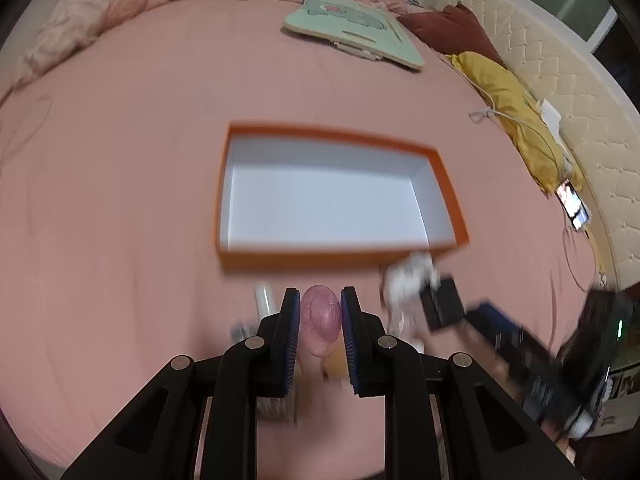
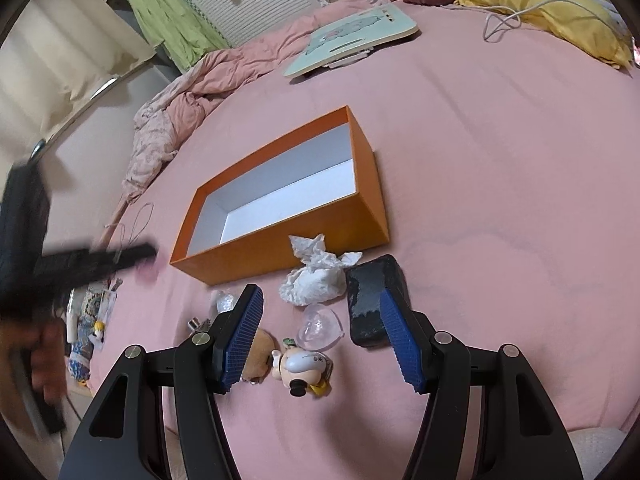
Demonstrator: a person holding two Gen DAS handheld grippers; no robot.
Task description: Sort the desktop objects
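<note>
My left gripper (image 1: pixel 320 316) is shut on a pink translucent egg-shaped object (image 1: pixel 320 320) and holds it above the pink bed, just short of the empty orange box (image 1: pixel 340 256). In the right wrist view the left gripper (image 2: pixel 148 254) shows blurred at the left, by the box (image 2: pixel 280 240). My right gripper (image 2: pixel 320 320) is open and empty above a clear plastic shell (image 2: pixel 320 326), between a crumpled white tissue (image 2: pixel 316 276), a black case (image 2: pixel 370 300) and a cartoon figurine (image 2: pixel 300 368). The right gripper (image 1: pixel 460 312) shows blurred in the left wrist view.
A brown plush (image 2: pixel 256 356), small clear bits (image 2: pixel 222 302) and a patterned pouch (image 2: pixel 86 328) lie left of the figurine. A mint lap board (image 2: pixel 352 40), a yellow cloth (image 2: pixel 552 8) with a white cable, a rumpled quilt (image 2: pixel 188 108) and a phone (image 1: pixel 574 204) lie farther off.
</note>
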